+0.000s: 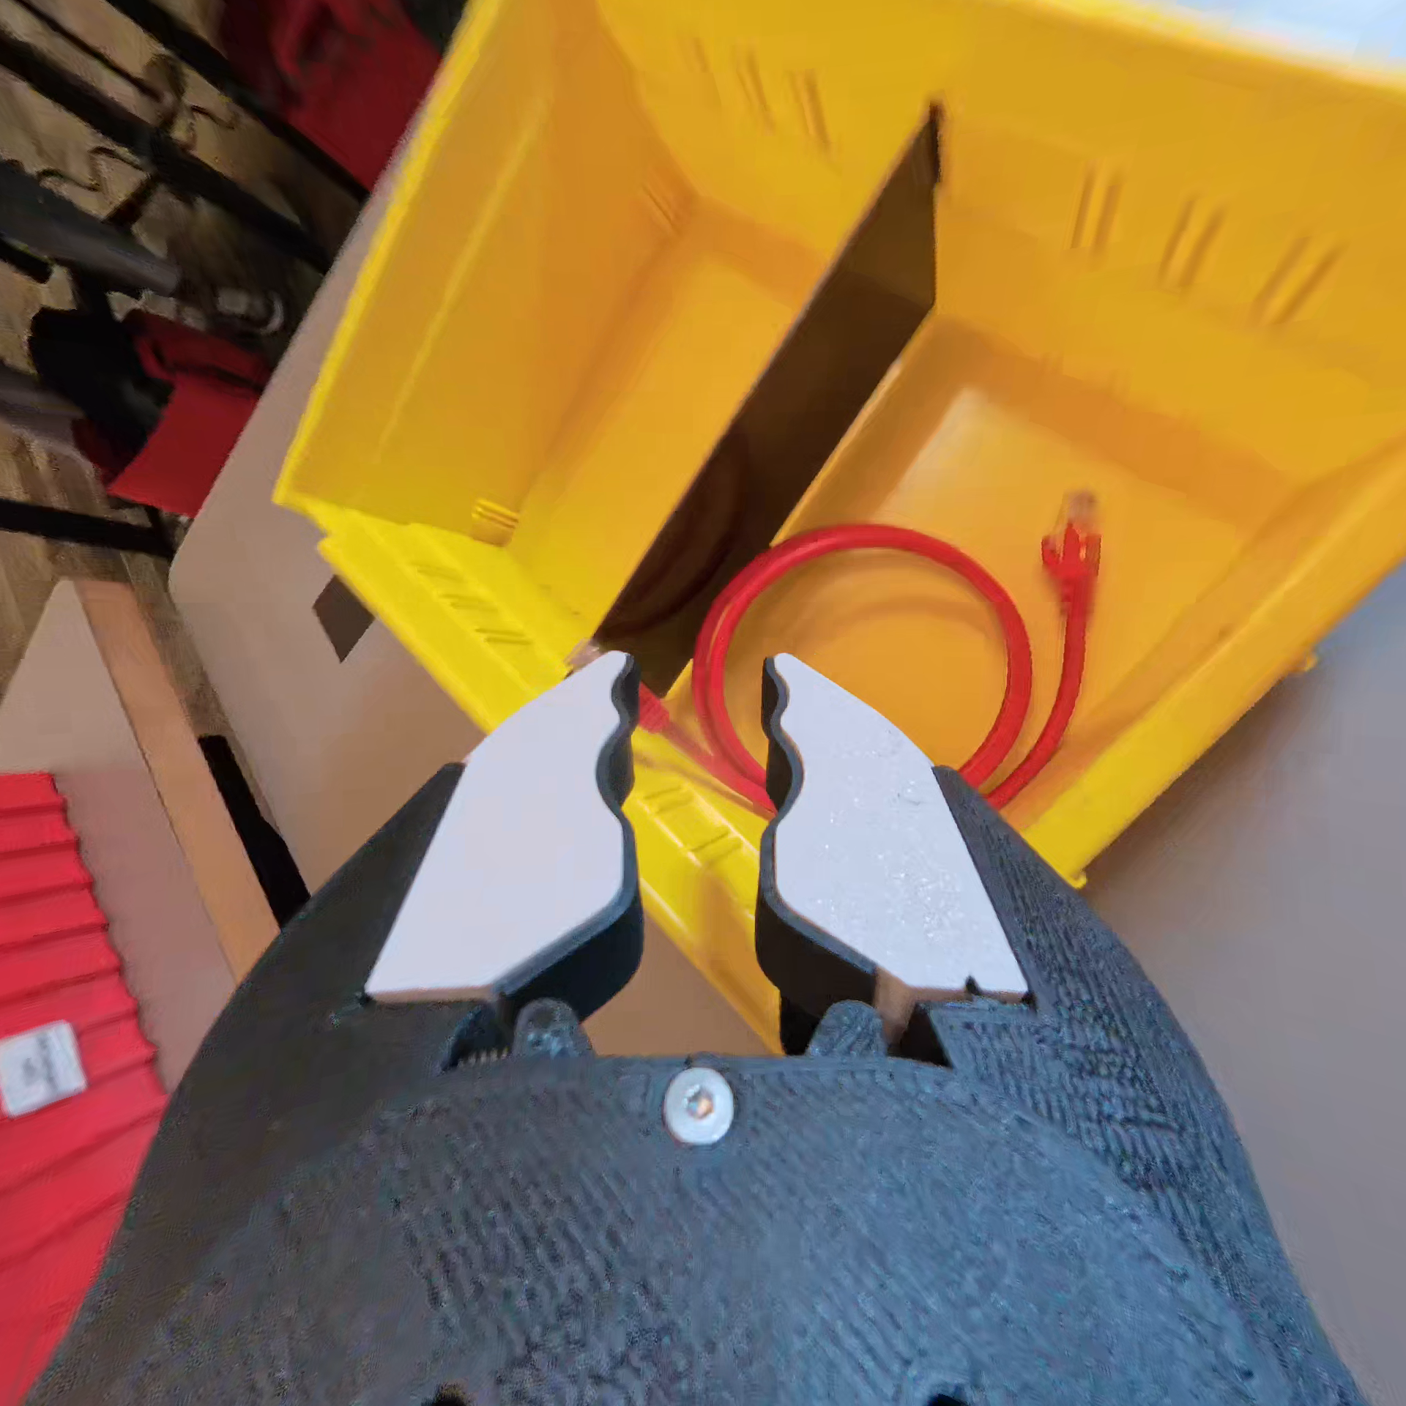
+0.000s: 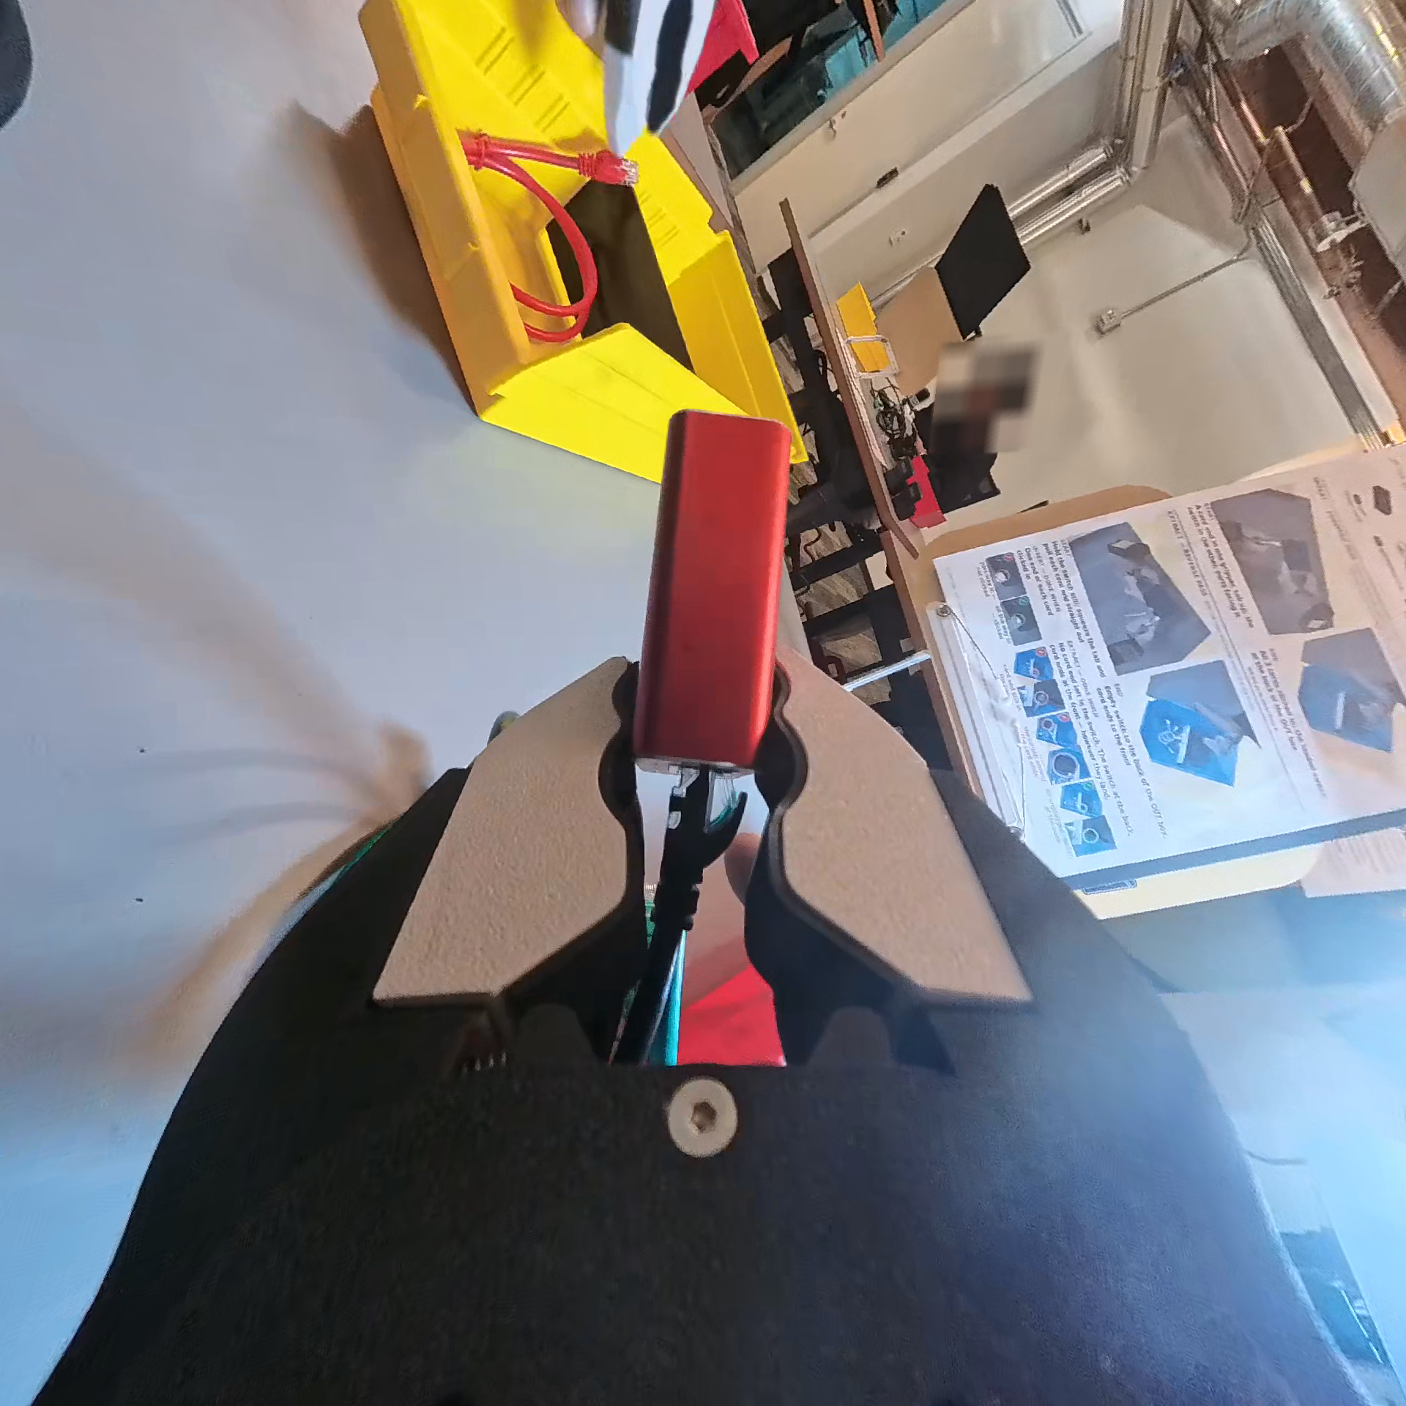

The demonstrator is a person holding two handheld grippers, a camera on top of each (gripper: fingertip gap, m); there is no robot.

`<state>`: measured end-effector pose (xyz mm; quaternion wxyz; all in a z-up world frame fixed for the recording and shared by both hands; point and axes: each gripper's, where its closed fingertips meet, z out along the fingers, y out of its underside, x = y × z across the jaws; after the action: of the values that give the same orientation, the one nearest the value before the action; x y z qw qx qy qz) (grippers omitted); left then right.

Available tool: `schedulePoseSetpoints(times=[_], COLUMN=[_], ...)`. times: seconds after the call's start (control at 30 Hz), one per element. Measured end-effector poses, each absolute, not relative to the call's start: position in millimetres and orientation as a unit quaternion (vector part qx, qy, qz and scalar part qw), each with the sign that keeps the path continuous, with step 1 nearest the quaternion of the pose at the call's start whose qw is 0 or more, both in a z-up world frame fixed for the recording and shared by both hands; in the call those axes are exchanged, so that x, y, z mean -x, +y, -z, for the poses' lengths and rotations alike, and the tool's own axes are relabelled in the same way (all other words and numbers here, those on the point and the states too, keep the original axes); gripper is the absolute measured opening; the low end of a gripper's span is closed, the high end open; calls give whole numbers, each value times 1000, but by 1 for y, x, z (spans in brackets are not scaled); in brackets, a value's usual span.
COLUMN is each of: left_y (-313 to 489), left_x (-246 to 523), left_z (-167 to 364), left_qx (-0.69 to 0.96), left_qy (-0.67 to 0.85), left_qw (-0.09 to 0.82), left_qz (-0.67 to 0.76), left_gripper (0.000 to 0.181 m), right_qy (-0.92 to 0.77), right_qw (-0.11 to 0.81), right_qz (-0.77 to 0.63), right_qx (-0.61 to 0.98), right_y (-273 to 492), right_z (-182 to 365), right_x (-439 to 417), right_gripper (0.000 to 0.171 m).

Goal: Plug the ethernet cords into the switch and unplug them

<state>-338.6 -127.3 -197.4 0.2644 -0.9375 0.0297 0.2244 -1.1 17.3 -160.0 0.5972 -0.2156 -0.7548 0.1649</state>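
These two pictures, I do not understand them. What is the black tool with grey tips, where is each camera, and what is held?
No robot is here: a person carries a hand-held gripper in each hand, and each has a camera looking forward along its two fingers.

The left wrist view shows the left hand-held gripper, open and empty, over a yellow bin on a pale table. A black divider splits the bin; a coiled red cord lies in one half.

The right wrist view shows the right hand-held gripper shut on a red switch. A black cord is plugged into its near end. Farther off are the same bin and, to the right, an instruction sheet.
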Motion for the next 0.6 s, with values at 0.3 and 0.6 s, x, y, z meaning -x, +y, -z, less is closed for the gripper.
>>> schedulePoseSetpoints(times=[0.3,0.6], left_y=[-96,-82], left_x=[333,350], left_z=[265,289], left_qx=[880,860], left_qy=[341,392], left_qw=[28,-2], left_qz=[-329,-326], left_gripper=[39,6], right_qy=[-761,-761], right_qw=[591,590], right_qz=[-164,-166], right_qx=[213,213], right_y=[16,18], right_z=[166,166], right_x=[3,1], right_gripper=[28,28])
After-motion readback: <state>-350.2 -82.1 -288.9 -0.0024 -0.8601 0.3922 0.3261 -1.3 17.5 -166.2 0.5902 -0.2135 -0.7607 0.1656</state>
